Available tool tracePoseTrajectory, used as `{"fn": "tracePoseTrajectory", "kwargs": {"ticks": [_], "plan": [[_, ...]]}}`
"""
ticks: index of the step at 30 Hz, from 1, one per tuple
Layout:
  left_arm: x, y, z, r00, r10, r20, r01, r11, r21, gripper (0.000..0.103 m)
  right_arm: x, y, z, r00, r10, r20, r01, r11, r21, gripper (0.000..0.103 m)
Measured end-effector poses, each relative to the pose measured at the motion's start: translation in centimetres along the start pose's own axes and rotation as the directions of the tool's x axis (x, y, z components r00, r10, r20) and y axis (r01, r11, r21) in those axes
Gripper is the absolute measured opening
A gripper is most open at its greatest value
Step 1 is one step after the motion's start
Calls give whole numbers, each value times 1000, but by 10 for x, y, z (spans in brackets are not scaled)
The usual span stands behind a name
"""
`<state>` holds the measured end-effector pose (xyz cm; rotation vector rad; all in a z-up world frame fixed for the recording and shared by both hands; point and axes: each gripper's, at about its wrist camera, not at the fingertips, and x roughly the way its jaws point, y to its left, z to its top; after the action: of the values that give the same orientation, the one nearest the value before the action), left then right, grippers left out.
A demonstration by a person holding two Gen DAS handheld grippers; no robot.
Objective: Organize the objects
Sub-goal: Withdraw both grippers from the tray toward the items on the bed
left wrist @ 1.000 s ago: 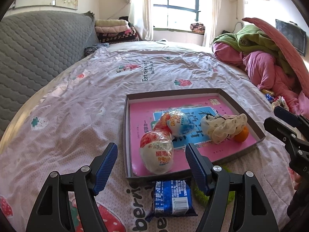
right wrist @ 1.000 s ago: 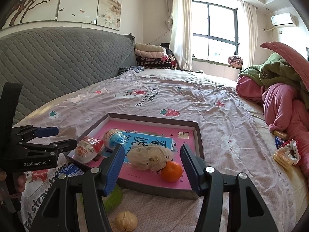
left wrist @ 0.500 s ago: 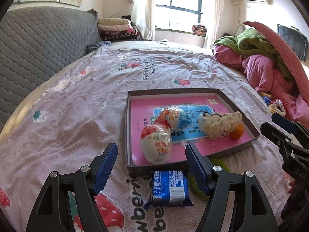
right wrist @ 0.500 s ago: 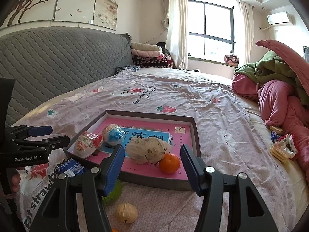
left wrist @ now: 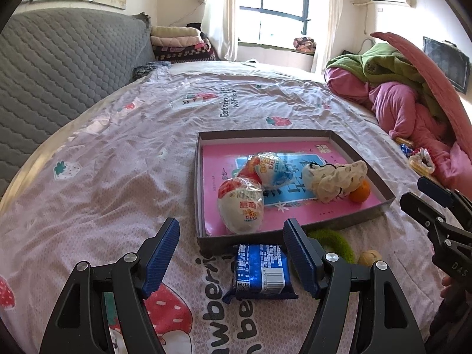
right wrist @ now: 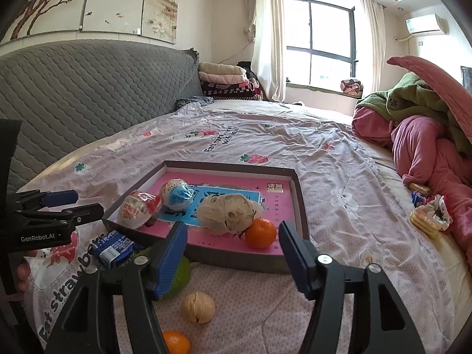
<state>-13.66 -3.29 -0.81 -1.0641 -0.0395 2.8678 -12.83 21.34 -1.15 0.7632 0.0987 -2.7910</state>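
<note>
A dark shallow tray [left wrist: 265,132] [right wrist: 230,165] lies on the bedspread. In it are a red-white wrapped egg [left wrist: 242,206] [right wrist: 137,209], a blue-white egg [left wrist: 270,169], a cream scrunchie [left wrist: 336,177] [right wrist: 227,215] and a mandarin [left wrist: 360,191] [right wrist: 260,233]. A blue snack packet [left wrist: 261,271] [right wrist: 113,244], a green fuzzy ring [right wrist: 180,274], a walnut [right wrist: 197,306] and a second mandarin [right wrist: 175,342] lie in front of the tray. My left gripper [left wrist: 230,227] hovers open above the packet. The jaws of my right gripper [right wrist: 232,230] are opening, with nothing between them, above the walnut.
A heap of pink and green bedding [left wrist: 413,94] fills the right side, with snack wrappers [right wrist: 427,215] beside it. The grey quilted headboard [right wrist: 88,88] runs along the left. Folded blankets [left wrist: 180,44] are stacked at the far end.
Both views have drawn back a little from the tray, so the walnut and the second mandarin now show. The right gripper's jaws stand wider than before.
</note>
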Motion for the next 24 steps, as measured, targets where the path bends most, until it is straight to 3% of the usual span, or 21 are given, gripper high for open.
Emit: {"fn": "tracePoseTrajectory", "kwargs": {"ticks": [16,24], "plan": [[-6,3,-15,1000,-4,-14,4,1000,1,74,-9,18,-17,1000,18,-23,-19,999,-43,67],[-8,-5,-22,1000,7,-23,-6,1000,30,74,-14,18,-24,999,28,-27,-28,1000,-11,69]]}}
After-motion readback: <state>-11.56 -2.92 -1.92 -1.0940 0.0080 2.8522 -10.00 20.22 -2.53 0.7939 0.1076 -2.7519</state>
